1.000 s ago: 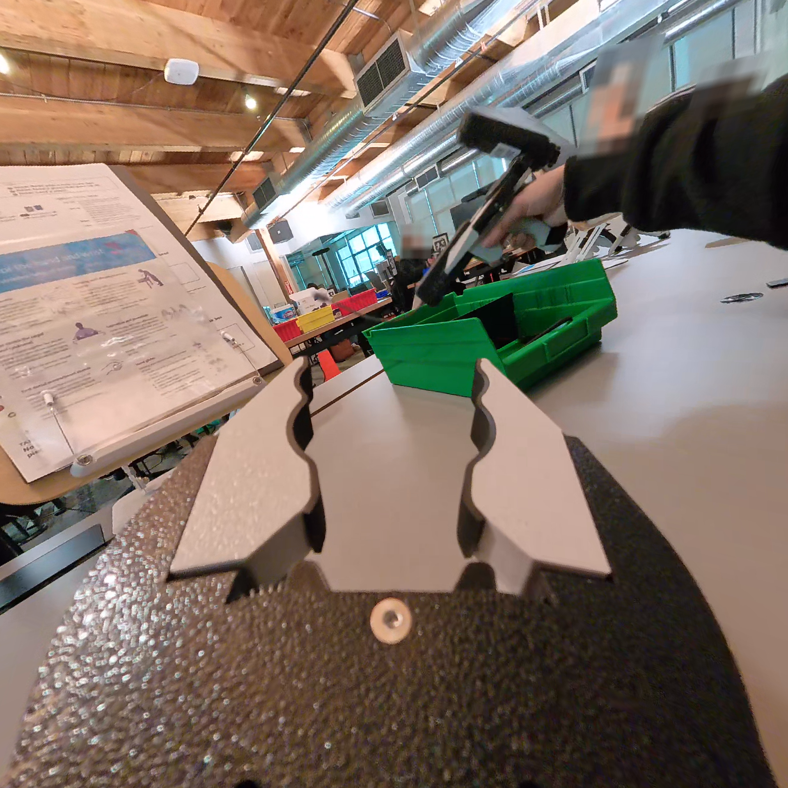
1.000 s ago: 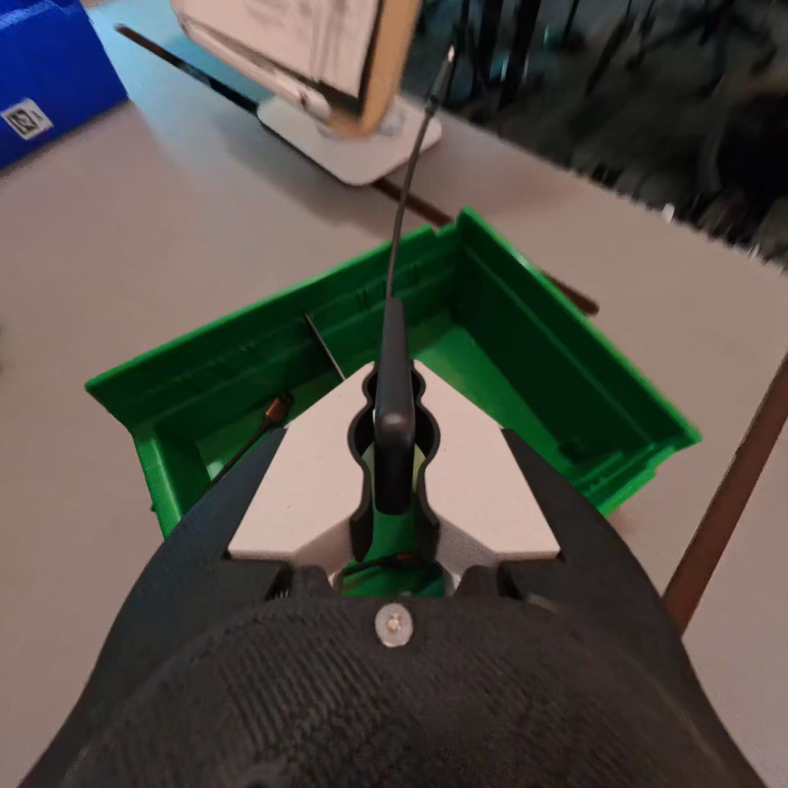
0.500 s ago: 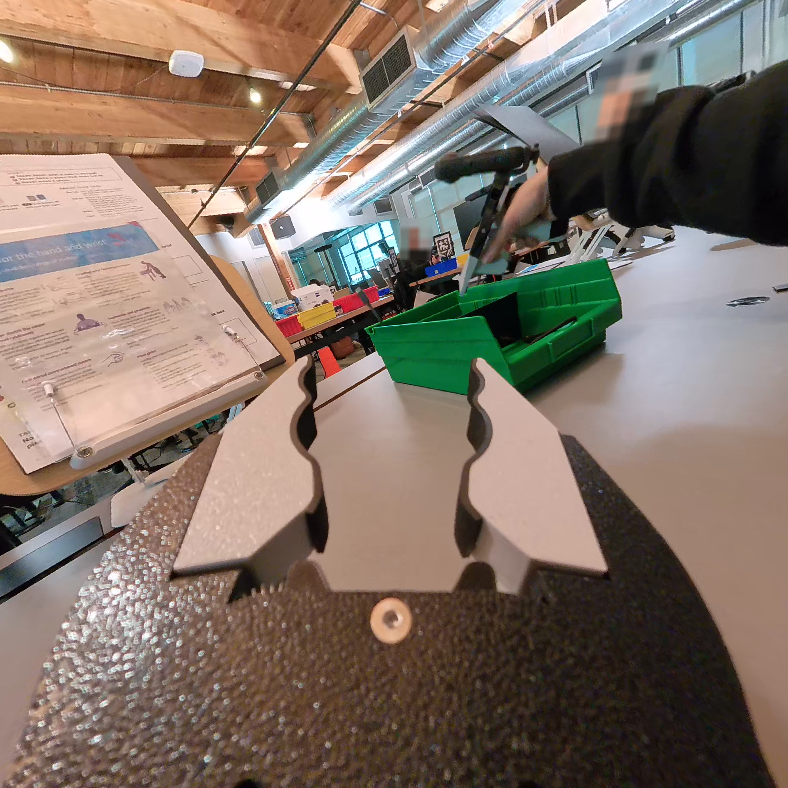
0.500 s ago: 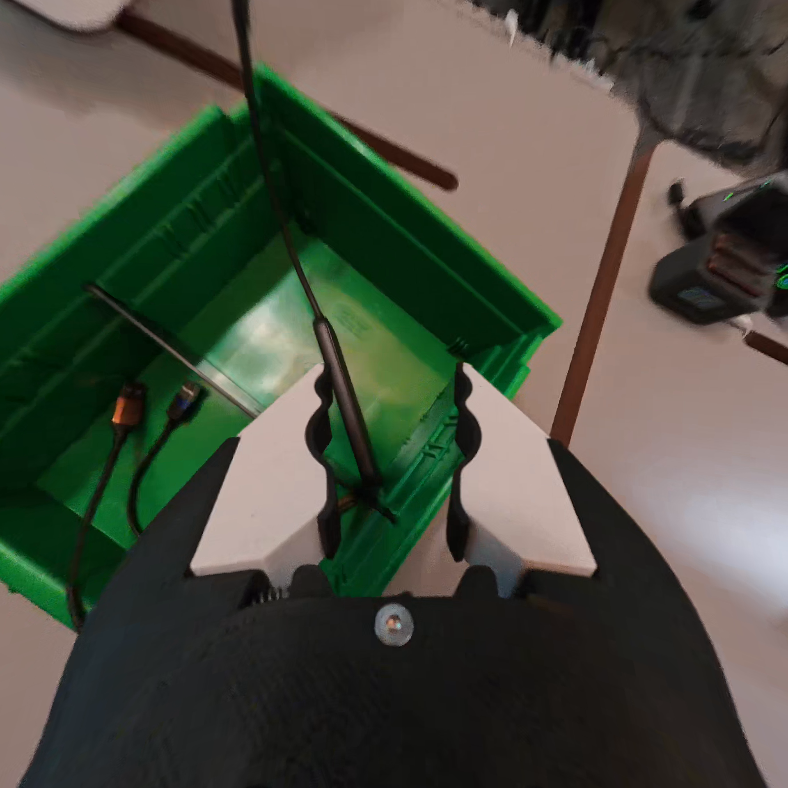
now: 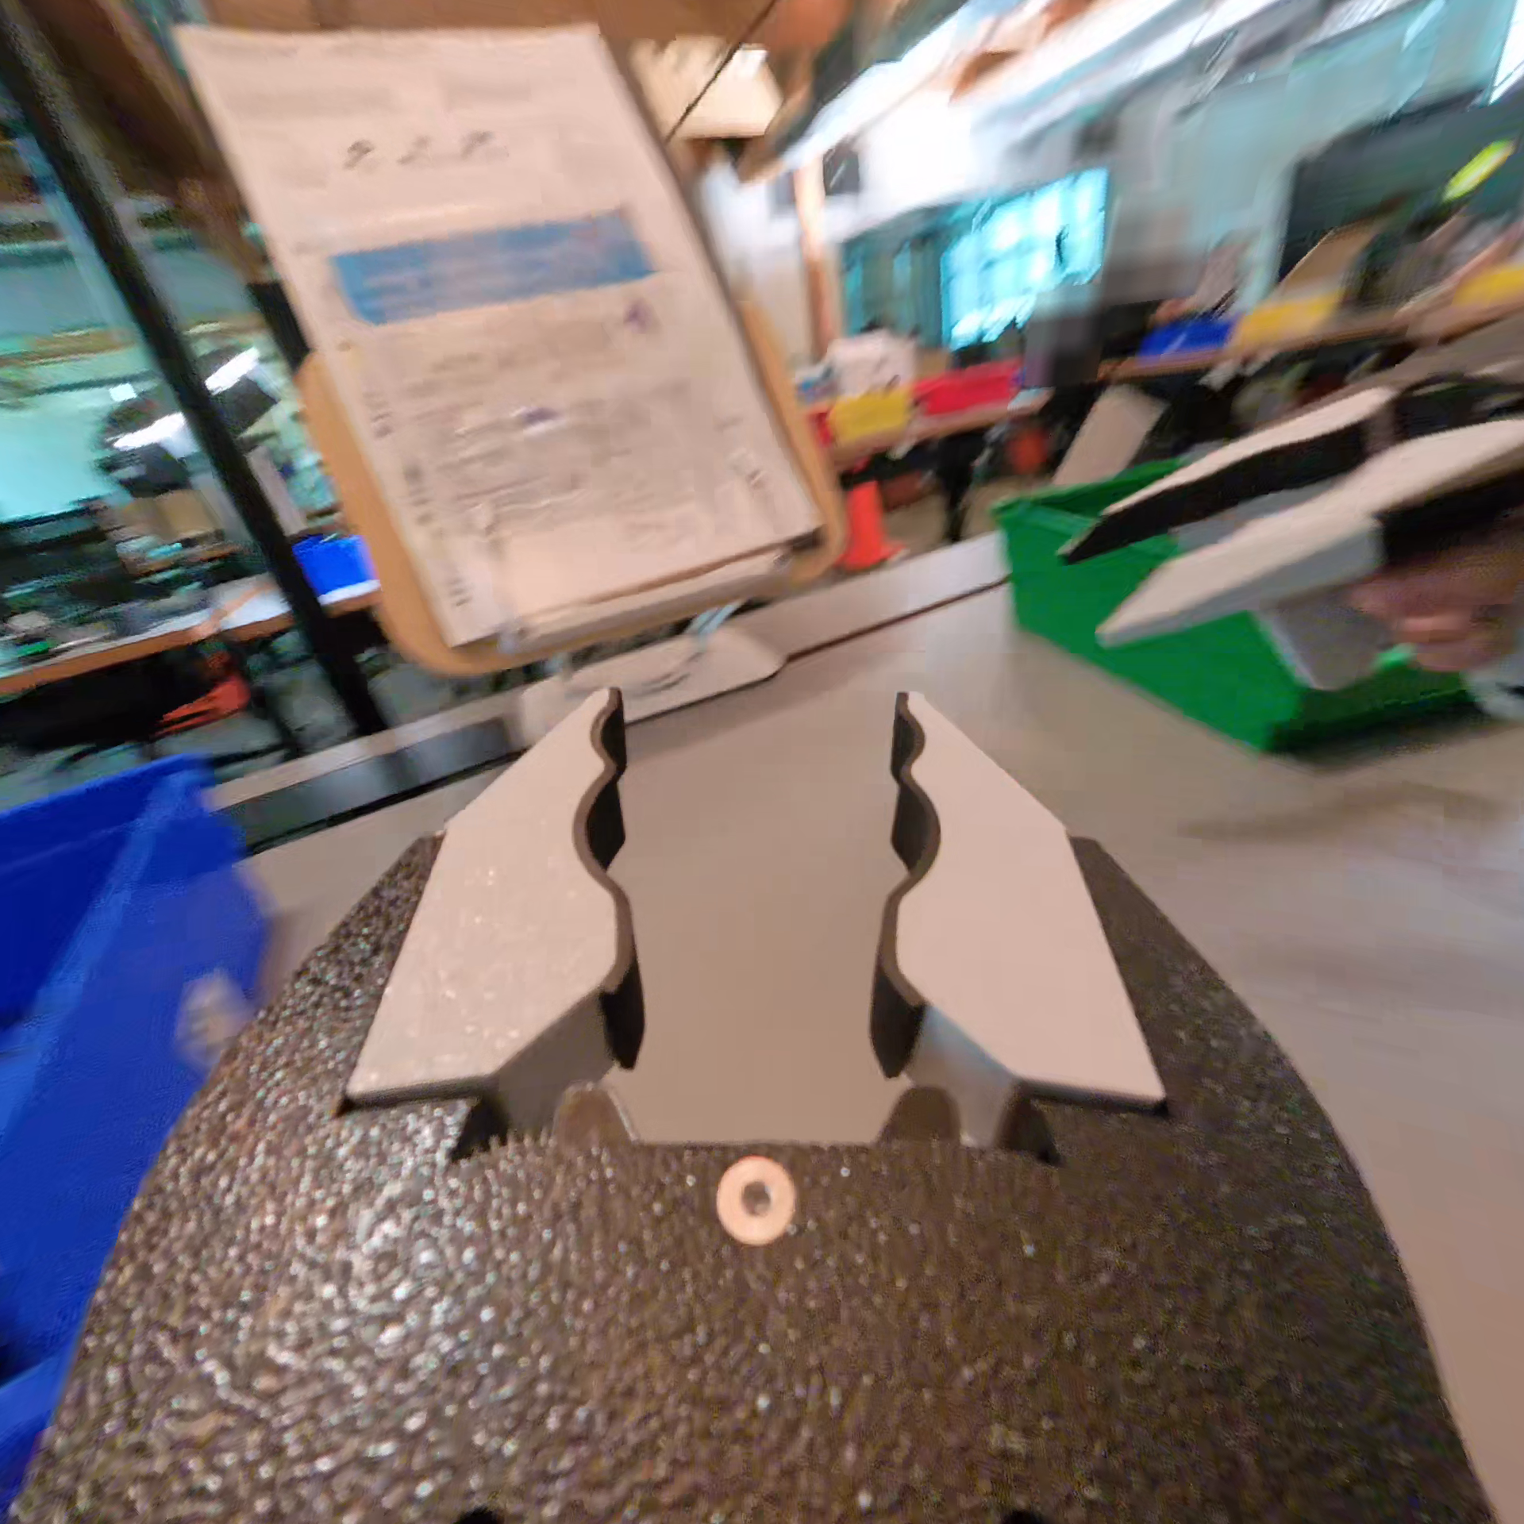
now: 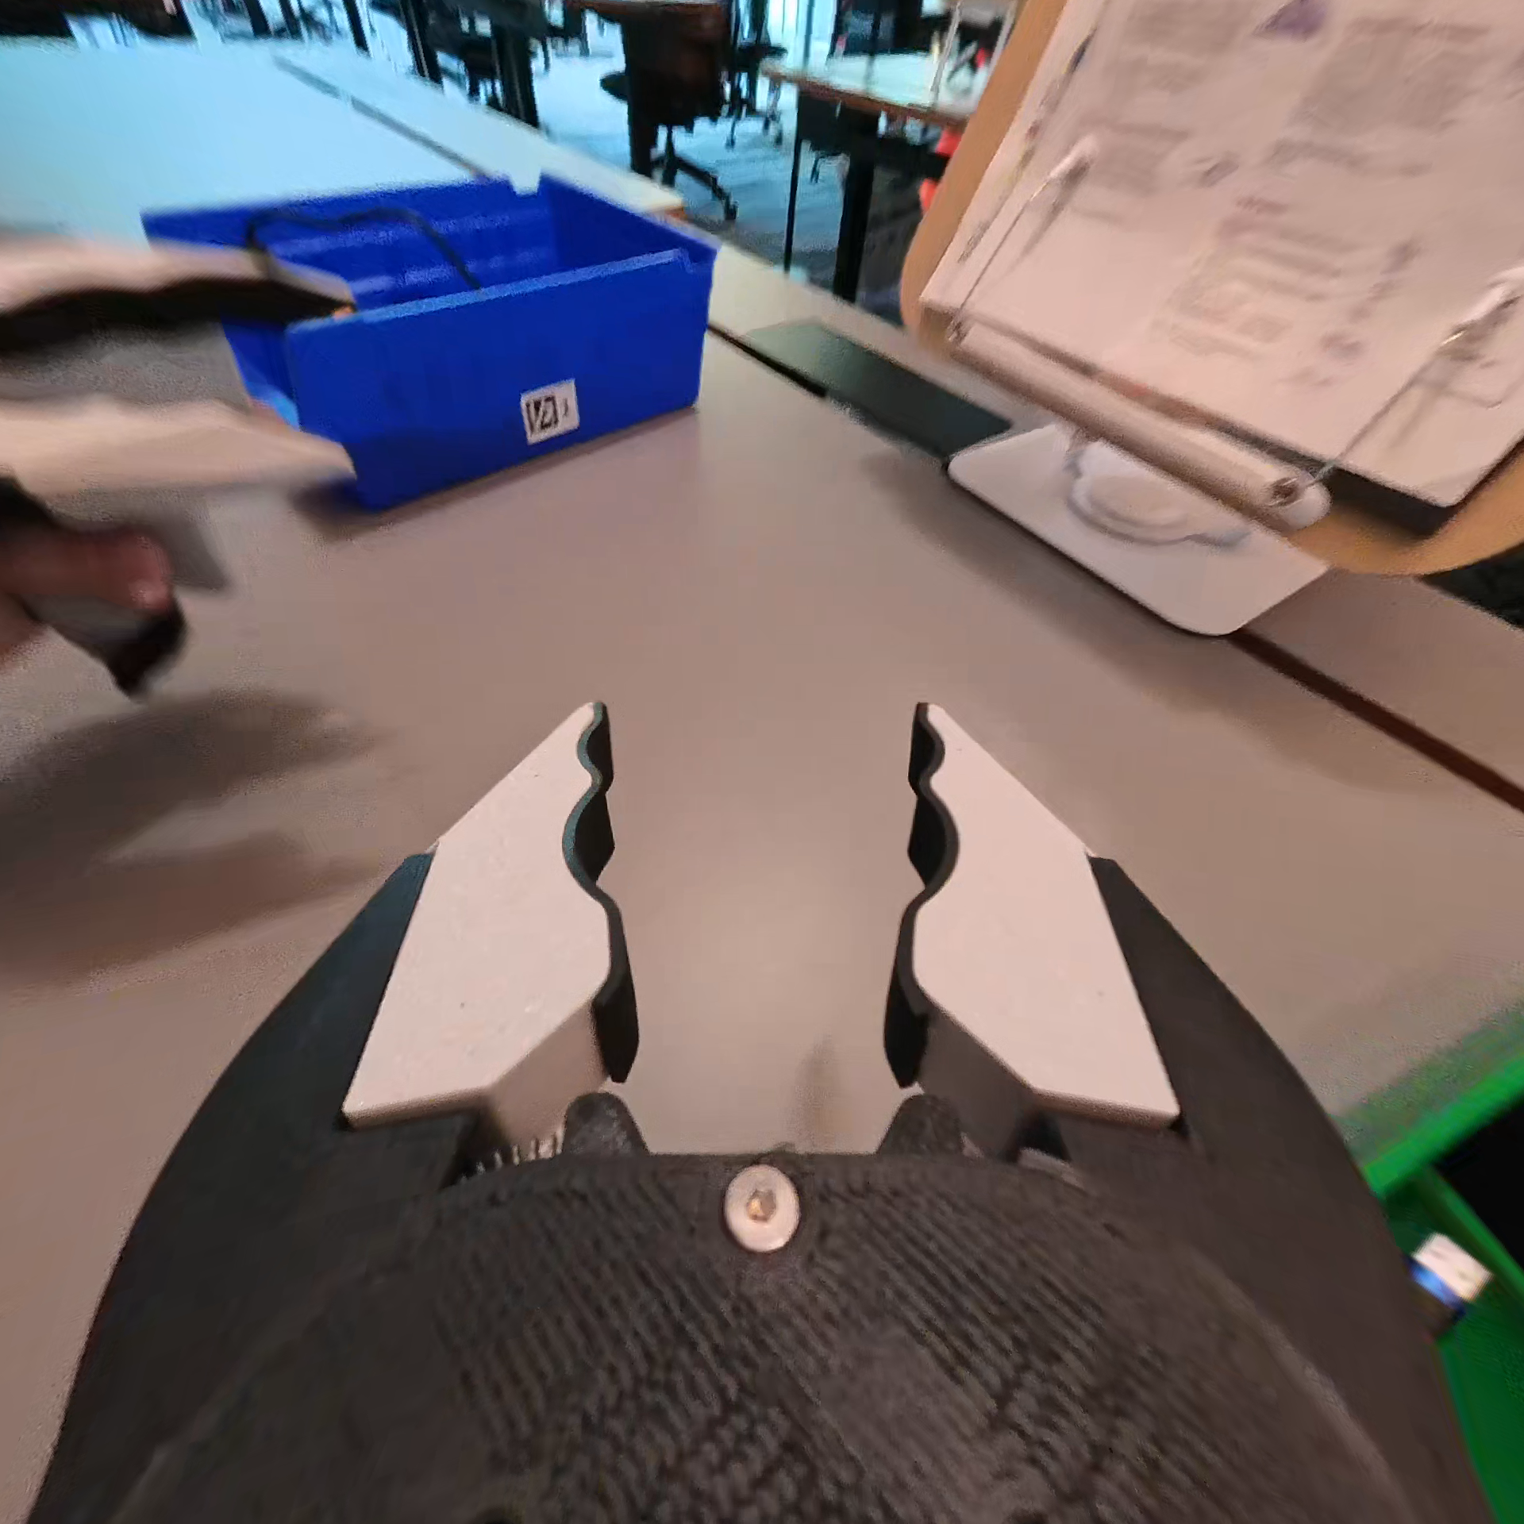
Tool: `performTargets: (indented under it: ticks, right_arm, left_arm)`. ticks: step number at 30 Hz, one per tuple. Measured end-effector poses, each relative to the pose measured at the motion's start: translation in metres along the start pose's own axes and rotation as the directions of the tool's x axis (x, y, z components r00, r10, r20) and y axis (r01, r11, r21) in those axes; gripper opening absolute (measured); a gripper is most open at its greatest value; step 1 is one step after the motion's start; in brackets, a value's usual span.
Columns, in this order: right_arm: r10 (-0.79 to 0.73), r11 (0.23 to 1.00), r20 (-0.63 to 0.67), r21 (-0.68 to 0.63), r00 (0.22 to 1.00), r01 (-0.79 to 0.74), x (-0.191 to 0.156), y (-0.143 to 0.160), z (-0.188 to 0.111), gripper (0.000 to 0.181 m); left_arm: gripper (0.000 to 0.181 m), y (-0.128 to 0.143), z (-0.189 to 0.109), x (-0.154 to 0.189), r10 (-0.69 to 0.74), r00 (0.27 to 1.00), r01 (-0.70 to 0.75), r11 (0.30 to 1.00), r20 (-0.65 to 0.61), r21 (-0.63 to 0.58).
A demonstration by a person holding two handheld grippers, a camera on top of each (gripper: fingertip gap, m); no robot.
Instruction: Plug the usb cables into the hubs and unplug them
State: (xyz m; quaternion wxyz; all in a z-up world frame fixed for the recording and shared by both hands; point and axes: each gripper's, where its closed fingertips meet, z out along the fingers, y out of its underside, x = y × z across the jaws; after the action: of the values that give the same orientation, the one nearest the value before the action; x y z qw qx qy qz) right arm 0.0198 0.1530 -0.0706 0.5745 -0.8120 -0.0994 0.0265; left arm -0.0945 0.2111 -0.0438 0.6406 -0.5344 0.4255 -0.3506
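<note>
Since a second ago: right gripper [image 6: 760, 717] emptied of the black cable plug it was clamping over the green bin, now swung away toward bare table; left gripper [image 5: 759, 709] turned leftward, blue bin now at its side.

Near, left wrist view: left tongs spread wide, nothing between the fingers [image 5: 511, 899], only grey table [image 5: 1237, 948] showing through the gap. Just left of the housing, a blurred blue bin [image 5: 99, 948]. Farther on, beyond the fingertips, a document stand [image 5: 528, 346] with printed sheets on a white base. To the right, the green bin [image 5: 1171, 651] on the table, the right gripper crossing in front of it, fingers apart, held by a hand [image 5: 1451, 610] at the frame edge. Beyond, blurred workshop tables with coloured bins.

Near, right wrist view: right tongs likewise spread, empty, over bare table. At lower right, a corner of the green bin [image 6: 1451, 1154] just beside the housing. At left, the other gripper, blurred, fingers parted, gripped by a hand [image 6: 74, 577], its shadow on the table. Farther, the blue bin with a small label on its front wall and a black cable [image 6: 396, 227] lying inside, arching over a divider. Right of that, the document stand on its white base. Hubs not discernible in either view.
</note>
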Motion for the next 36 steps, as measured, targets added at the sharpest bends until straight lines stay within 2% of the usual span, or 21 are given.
performTargets:
  ticks: [3,6,8,9,12,14,17,20,22,24,26,28,29,32,36]
  right_arm:
    - [-0.022,0.997,0.037,-0.069,0.999,0.024,-0.016,0.021,0.013,0.073]
    - [-0.037,0.993,0.028,-0.112,0.999,0.040,-0.012,0.028,0.009,0.072]
    - [-0.042,0.996,0.022,-0.081,0.999,0.044,-0.009,0.022,0.006,0.071]
    - [-0.042,0.997,0.029,-0.067,0.999,0.043,-0.009,0.020,0.005,0.070]
    - [-0.020,0.998,0.035,-0.062,0.999,0.022,-0.007,0.019,0.006,0.070]
    - [-0.019,0.997,0.044,-0.073,0.999,0.022,-0.007,0.022,0.007,0.070]
    - [-0.038,0.995,0.050,-0.090,0.998,0.043,-0.008,0.026,0.009,0.070]
    - [-0.048,0.992,0.061,-0.116,0.997,0.054,-0.010,0.031,0.010,0.070]
    - [-0.066,0.989,0.063,-0.125,0.996,0.073,-0.011,0.033,0.009,0.070]
    - [-0.083,0.987,0.057,-0.131,0.995,0.090,-0.009,0.035,0.009,0.070]
    - [-0.078,0.989,0.060,-0.125,0.995,0.085,-0.008,0.035,0.009,0.070]
    - [-0.058,0.992,0.072,-0.110,0.996,0.066,-0.009,0.034,0.009,0.070]
    - [-0.052,0.993,0.071,-0.106,0.996,0.060,-0.007,0.034,0.009,0.070]
    - [-0.042,0.993,0.059,-0.110,0.997,0.048,-0.002,0.037,0.009,0.070]
    - [-0.010,0.997,0.054,-0.076,0.998,0.014,0.001,0.031,0.007,0.070]
  left_arm:
    - [0.063,0.009,-0.036,-0.062,0.167,0.977,-0.136,0.968,0.133,-0.213]
    - [0.058,0.023,-0.079,-0.122,0.295,0.948,-0.221,0.881,0.119,-0.418]
    - [0.049,0.037,-0.104,-0.161,0.380,0.924,-0.300,0.779,0.034,-0.551]
    - [0.050,0.044,-0.113,-0.178,0.423,0.905,-0.359,0.714,-0.039,-0.602]
    - [0.055,0.070,-0.129,-0.214,0.454,0.831,-0.535,0.500,-0.321,-0.680]
    - [0.054,0.083,-0.132,-0.242,0.447,0.795,-0.581,0.363,-0.411,-0.728]
    - [0.050,0.100,-0.127,-0.266,0.406,0.734,-0.649,0.182,-0.544,-0.739]
    - [0.048,0.122,-0.117,-0.279,0.345,0.701,-0.680,0.060,-0.624,-0.730]
    - [0.049,0.140,-0.116,-0.280,0.274,0.717,-0.670,0.012,-0.642,-0.743]
    - [0.038,0.154,-0.116,-0.283,0.249,0.710,-0.670,-0.048,-0.659,-0.741]
    - [0.031,0.154,-0.113,-0.285,0.282,0.654,-0.710,-0.090,-0.702,-0.698]
    - [0.029,0.152,-0.113,-0.286,0.303,0.650,-0.704,-0.106,-0.697,-0.702]
    - [0.028,0.149,-0.112,-0.287,0.332,0.624,-0.718,-0.113,-0.707,-0.687]
    - [0.026,0.122,-0.108,-0.289,0.439,0.588,-0.716,-0.108,-0.679,-0.689]
    - [0.025,0.061,-0.094,-0.291,0.627,0.519,-0.705,-0.069,-0.581,-0.706]
